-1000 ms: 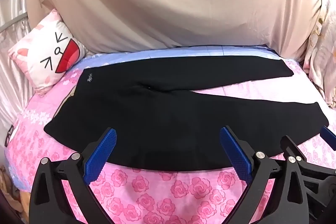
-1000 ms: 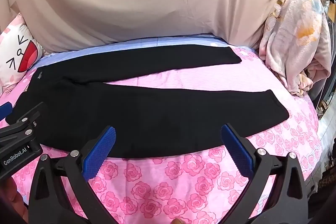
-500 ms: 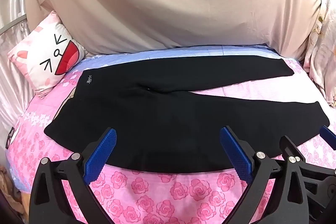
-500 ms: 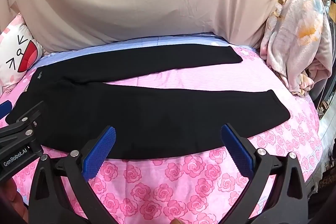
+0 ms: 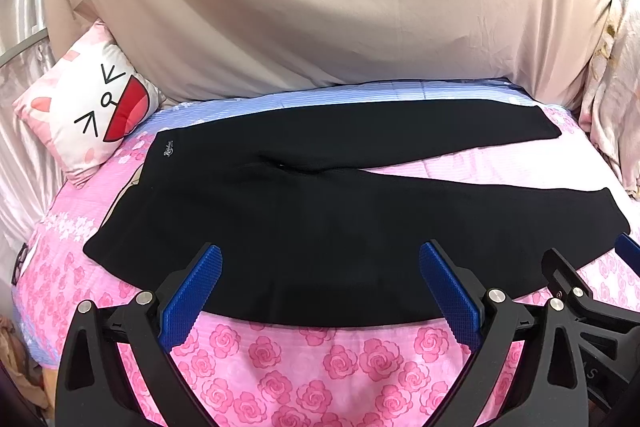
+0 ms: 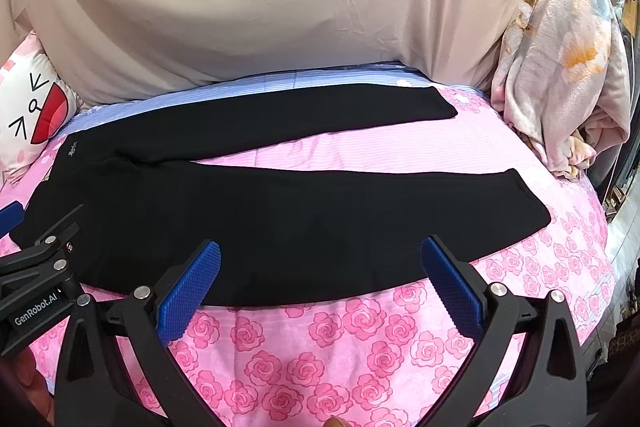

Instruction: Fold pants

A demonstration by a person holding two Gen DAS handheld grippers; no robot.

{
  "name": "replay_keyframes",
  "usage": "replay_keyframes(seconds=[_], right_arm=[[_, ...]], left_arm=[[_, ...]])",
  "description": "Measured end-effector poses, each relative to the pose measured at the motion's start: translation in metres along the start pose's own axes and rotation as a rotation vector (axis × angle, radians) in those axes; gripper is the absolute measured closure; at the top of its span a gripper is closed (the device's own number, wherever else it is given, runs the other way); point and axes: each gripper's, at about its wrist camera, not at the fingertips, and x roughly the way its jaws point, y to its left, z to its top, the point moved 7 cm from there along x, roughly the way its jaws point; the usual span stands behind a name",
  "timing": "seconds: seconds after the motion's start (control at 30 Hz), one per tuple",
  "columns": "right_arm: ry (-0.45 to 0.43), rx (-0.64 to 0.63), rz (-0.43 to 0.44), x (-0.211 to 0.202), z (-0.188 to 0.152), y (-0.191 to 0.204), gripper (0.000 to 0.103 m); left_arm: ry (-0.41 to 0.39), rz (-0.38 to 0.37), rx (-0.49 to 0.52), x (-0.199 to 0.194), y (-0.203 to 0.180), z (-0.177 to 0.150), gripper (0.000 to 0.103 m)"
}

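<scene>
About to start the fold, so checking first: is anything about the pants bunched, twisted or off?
Mostly fine. The black pants lie flat on the pink bedspread, legs splayed apart. Only a small pucker at the crotch stands out.

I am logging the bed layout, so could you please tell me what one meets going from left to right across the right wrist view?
Cat-face pillow → black pants, waistband on the left and leg ends on the right → crumpled floral blanket at the right edge.
</scene>
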Motion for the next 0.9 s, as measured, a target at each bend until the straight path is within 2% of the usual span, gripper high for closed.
replay_keyframes(seconds=[0.9], right_arm=[[0.004,-0.006,-0.007,0.0003,-0.0004,0.004,0.005]], left_arm=[[0.007,-0.004,-0.002,0.0019,0.005,-0.0038,0.006]])
